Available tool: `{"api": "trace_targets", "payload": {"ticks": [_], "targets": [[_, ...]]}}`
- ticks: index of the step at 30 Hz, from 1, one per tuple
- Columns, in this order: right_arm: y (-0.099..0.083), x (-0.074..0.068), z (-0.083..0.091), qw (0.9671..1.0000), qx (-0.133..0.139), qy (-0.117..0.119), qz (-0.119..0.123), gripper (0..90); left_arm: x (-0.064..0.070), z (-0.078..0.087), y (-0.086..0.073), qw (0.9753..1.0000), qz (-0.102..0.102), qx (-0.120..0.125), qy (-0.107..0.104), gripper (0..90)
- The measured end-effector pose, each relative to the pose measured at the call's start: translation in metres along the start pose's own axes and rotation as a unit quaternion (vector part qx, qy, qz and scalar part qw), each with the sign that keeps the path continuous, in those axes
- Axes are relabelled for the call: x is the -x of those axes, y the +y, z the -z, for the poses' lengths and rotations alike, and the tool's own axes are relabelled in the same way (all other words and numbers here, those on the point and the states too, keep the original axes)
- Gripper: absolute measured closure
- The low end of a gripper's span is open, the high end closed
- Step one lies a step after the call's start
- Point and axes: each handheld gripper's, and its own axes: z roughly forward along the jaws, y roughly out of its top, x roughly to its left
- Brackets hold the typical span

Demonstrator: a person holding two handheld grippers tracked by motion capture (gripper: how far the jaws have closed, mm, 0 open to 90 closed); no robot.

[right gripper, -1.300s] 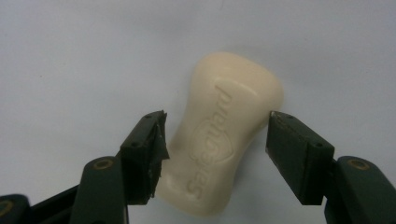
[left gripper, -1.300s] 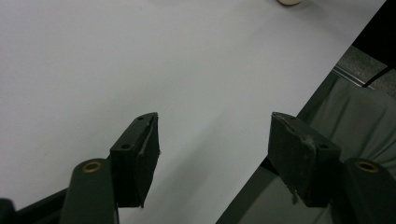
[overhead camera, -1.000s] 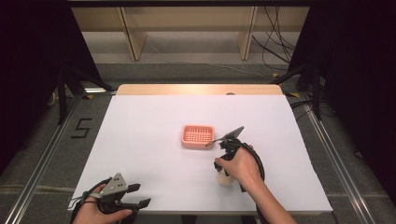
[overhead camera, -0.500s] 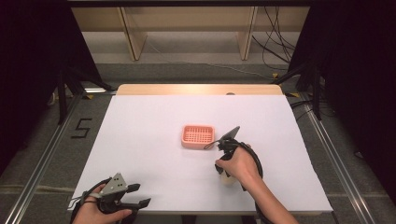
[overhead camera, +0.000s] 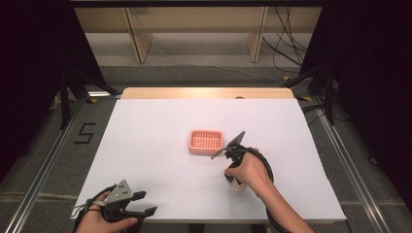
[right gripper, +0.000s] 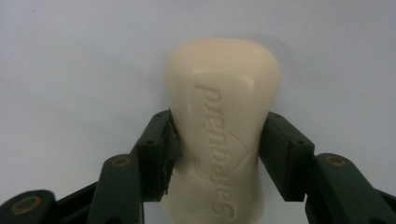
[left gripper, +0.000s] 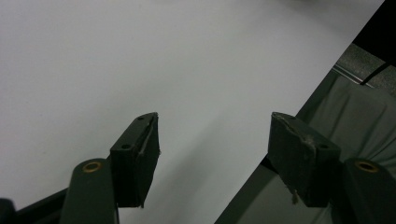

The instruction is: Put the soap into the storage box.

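Two grippers were on the table, and your left gripper [overhead camera: 138,208] sat nearest, at the front edge. Its jaws stood wide apart over bare white table [overhead camera: 155,126], holding nothing. Further in, your right gripper [right gripper: 217,154] had its jaws closed against the narrow waist of the soap [right gripper: 223,126], one on each side. In the high view the soap [overhead camera: 237,184] peeked out under your right hand [overhead camera: 250,170], on the table near the middle. That bar looked stiff, smooth and likely slippery, light enough; the waist was the sensible place to pinch, firmly but without gouging. Beyond it, just past your gripper, sat the pink dish [overhead camera: 206,141].
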Motion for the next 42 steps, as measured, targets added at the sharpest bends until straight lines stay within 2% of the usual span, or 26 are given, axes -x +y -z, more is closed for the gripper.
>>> {"api": "trace_targets", "payload": {"ticks": [4, 5, 6, 7, 8, 9, 13, 16, 19, 20, 21, 22, 25, 27, 29, 30, 32, 37, 39, 40, 41, 42], "targets": [[0.001, -0.001, -0.002, 1.0000, -0.004, -0.002, 0.007, 48.8, -0.001, 0.001, 0.000, 1.0000, -0.006, -0.006, 0.001, 33.6], [0.001, -0.001, -0.003, 0.9999, -0.003, -0.004, 0.011, 48.8, 0.000, 0.001, 0.000, 1.0000, 0.002, -0.010, 0.000, 33.6], [0.002, 0.000, -0.003, 0.9997, -0.008, -0.001, 0.022, 49.2, 0.000, 0.001, 0.000, 1.0000, 0.002, -0.010, 0.000, 33.6], [0.002, -0.001, -0.002, 0.9996, -0.015, 0.001, 0.022, 49.6, 0.000, 0.001, 0.000, 1.0000, 0.002, -0.010, 0.000, 33.7], [0.002, -0.002, -0.003, 0.9997, -0.009, -0.005, 0.022, 50.1, -0.001, 0.001, 0.000, 0.9999, -0.008, -0.007, 0.002, 33.6], [0.002, -0.001, -0.003, 0.9994, -0.010, -0.001, 0.032, 50.2, -0.001, 0.001, 0.000, 1.0000, -0.007, -0.007, 0.001, 33.6], [0.002, -0.003, -0.003, 0.9988, -0.013, -0.003, 0.048, 50.5, -0.001, 0.001, 0.000, 0.9999, -0.008, -0.006, 0.000, 33.6], [0.001, -0.002, -0.002, 0.9985, -0.015, 0.005, 0.052, 50.5, -0.001, 0.001, 0.000, 1.0000, -0.007, -0.006, 0.000, 33.7], [-0.001, -0.001, -0.001, 0.9981, -0.009, 0.009, 0.061, 50.6, 0.000, 0.000, 0.000, 1.0000, 0.003, 0.003, 0.001, 33.6], [-0.001, 0.001, -0.001, 0.9971, -0.001, 0.012, 0.075, 50.6, 0.000, 0.000, 0.000, 1.0000, 0.002, 0.003, 0.001, 33.6], [-0.002, 0.000, 0.000, 0.9974, 0.004, 0.013, 0.071, 50.6, 0.000, 0.000, 0.000, 1.0000, 0.002, 0.002, 0.001, 33.6], [-0.003, 0.000, 0.000, 0.9969, 0.010, 0.009, 0.078, 50.6, 0.001, 0.000, 0.000, 0.9999, 0.013, 0.001, 0.000, 33.7], [-0.005, 0.001, 0.006, 0.9964, 0.022, 0.011, 0.081, 50.6, 0.001, 0.000, -0.001, 0.9999, 0.013, 0.002, 0.001, 33.7], [-0.006, 0.003, 0.010, 0.9964, 0.017, 0.013, 0.082, 50.6, -0.001, 0.001, 0.000, 1.0000, -0.006, -0.005, 0.000, 33.6], [-0.008, 0.003, 0.013, 0.9964, 0.029, 0.009, 0.079, 50.6, 0.000, 0.000, 0.000, 1.0000, 0.001, 0.002, 0.000, 33.7], [-0.009, 0.005, 0.014, 0.9948, 0.033, 0.009, 0.096, 50.6, -0.001, 0.001, 0.000, 1.0000, -0.004, 0.000, 0.002, 33.6], [-0.011, 0.005, 0.017, 0.9941, 0.038, 0.005, 0.101, 50.6, 0.000, 0.000, 0.000, 1.0000, 0.001, 0.002, 0.001, 33.6], [-0.016, 0.010, 0.022, 0.9853, 0.055, -0.008, 0.162, 50.6, 0.000, 0.000, 0.000, 1.0000, 0.000, 0.000, 0.000, 33.6], [-0.017, 0.012, 0.024, 0.9836, 0.054, -0.008, 0.172, 50.6, 0.000, 0.000, 0.000, 1.0000, 0.000, 0.000, 0.000, 33.6], [-0.017, 0.015, 0.025, 0.9816, 0.056, -0.006, 0.183, 50.6, -0.001, 0.001, 0.000, 0.9999, -0.009, -0.008, 0.000, 33.6], [-0.018, 0.016, 0.025, 0.9824, 0.058, -0.004, 0.177, 50.6, -0.001, 0.001, 0.000, 0.9999, -0.008, -0.007, 0.000, 33.6], [-0.018, 0.018, 0.026, 0.9813, 0.060, 0.002, 0.183, 50.6, -0.001, 0.001, 0.000, 0.9999, -0.008, -0.007, 0.001, 33.6]]}}
